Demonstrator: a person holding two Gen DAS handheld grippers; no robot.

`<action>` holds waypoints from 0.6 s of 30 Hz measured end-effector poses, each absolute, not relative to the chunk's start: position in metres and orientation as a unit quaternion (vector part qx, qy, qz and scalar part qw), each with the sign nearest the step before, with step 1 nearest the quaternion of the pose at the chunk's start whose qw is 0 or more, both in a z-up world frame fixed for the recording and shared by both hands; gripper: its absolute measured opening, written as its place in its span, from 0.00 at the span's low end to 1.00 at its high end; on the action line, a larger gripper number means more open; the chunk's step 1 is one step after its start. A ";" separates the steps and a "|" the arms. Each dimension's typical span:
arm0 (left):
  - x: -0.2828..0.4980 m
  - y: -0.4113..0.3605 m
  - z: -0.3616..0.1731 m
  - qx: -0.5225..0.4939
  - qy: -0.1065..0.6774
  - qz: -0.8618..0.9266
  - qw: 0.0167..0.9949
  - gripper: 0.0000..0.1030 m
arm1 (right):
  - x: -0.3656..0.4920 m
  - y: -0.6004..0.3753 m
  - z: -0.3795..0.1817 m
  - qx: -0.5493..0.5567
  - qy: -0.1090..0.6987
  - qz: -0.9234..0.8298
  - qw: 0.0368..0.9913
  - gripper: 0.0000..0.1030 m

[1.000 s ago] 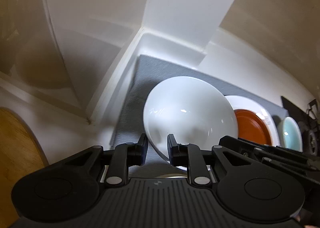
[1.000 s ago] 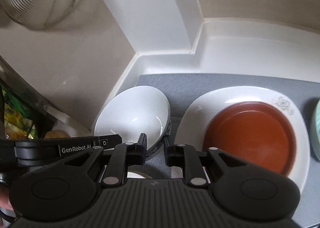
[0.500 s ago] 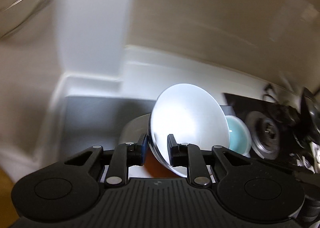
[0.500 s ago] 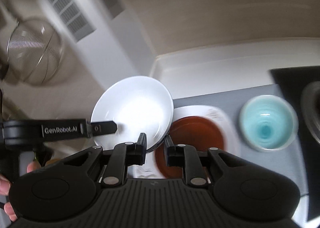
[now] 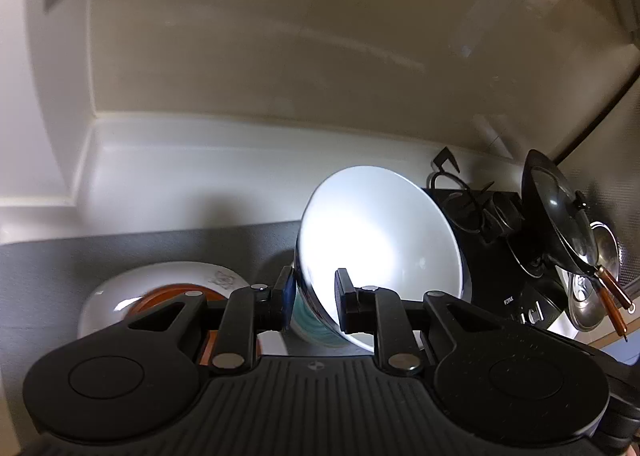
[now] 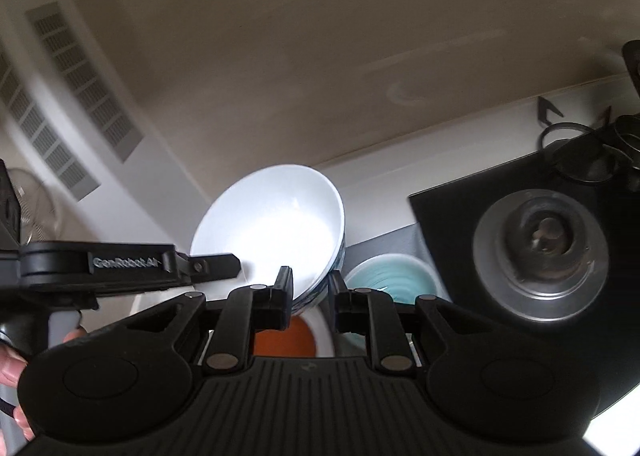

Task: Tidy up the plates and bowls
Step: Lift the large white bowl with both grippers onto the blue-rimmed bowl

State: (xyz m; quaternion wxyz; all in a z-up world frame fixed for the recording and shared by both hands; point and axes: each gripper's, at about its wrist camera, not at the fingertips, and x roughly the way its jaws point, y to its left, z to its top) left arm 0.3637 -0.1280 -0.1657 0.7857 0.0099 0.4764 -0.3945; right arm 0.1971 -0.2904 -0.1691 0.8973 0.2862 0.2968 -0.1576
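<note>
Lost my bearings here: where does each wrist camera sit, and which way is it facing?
Left wrist: rides the left gripper, facing the back wall and stove; its fingers clamp the white bowl.
Right wrist: rides the right gripper, facing the same wall; its fingers straddle the bowl's rim, with the left gripper and a hand at left.
Shared: white bowl, teal bowl, orange plate, stove.

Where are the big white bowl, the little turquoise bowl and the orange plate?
white bowl (image 5: 384,232), left wrist view, on its inside.
turquoise bowl (image 6: 394,270), right wrist view, on its inside.
orange plate (image 6: 286,340), right wrist view, on its centre.
</note>
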 end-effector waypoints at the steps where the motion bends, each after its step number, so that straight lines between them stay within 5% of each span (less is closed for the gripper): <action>1: 0.366 -0.133 -0.171 0.008 0.485 -0.391 0.782 0.20 | 0.198 -0.295 -0.171 0.287 0.298 -0.159 0.897 0.19; 18: 0.391 -0.197 -0.259 0.045 0.566 -0.365 0.738 0.20 | 0.211 -0.328 -0.242 0.311 0.332 -0.188 0.870 0.18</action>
